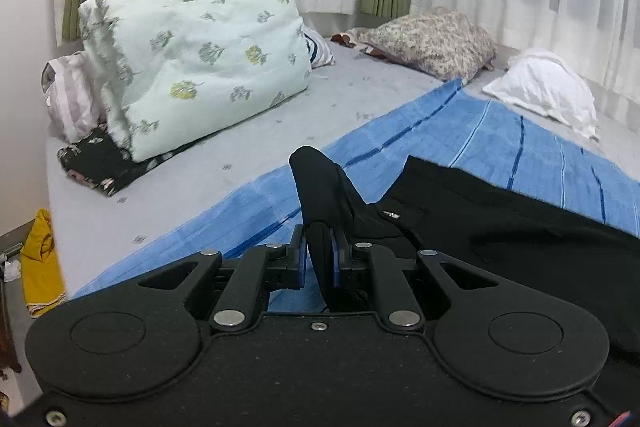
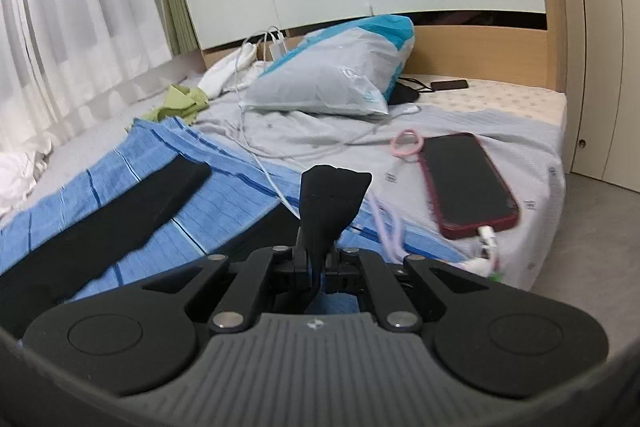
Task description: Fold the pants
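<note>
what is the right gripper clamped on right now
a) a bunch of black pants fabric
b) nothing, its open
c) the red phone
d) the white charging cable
a: in the right wrist view the right gripper is shut on a bunch of the black pants, which sticks up between its fingers, while the red phone and the white cable lie apart on the bed.

- Left wrist view: folded quilt upper left on the bed; pants lower right on a striped cloth.
- Right wrist view: phone right of centre, plastic bag behind it.
</note>
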